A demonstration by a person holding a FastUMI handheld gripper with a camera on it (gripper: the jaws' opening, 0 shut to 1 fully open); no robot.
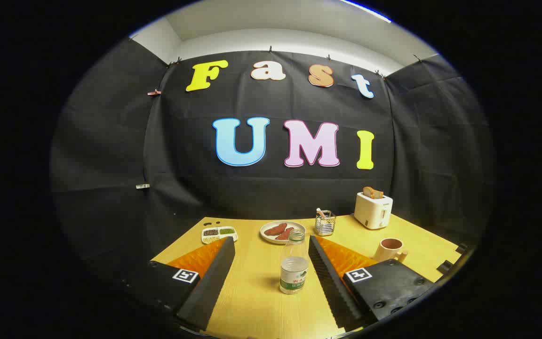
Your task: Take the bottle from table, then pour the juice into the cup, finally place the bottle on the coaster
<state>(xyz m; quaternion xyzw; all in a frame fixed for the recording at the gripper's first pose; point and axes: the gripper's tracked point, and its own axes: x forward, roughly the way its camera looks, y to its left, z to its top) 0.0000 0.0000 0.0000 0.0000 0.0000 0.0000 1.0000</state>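
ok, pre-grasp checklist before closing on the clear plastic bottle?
1. Gripper open: ok.
2. Clear plastic bottle upright on the wooden table: ok.
3. Bottle between the fingers: ok, nearer the right one.
4. Both fingers touching bottle: not ok, gaps on each side.
5. Bottle cap off: cannot tell.
6. Pink mug upright, beyond the right finger: ok.
7. Coaster located: cannot tell.

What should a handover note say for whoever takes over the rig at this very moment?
Gripper: open, fingers either side of the bottle, not touching it.
Bottle: upright on the table, between the fingers, nearer the right one, cap off.
Cup: beyond the right finger, near the toaster.
Done: approach only.
Left: grasp the bottle, pour into the cup, set it on the coaster, which I cannot pick out.
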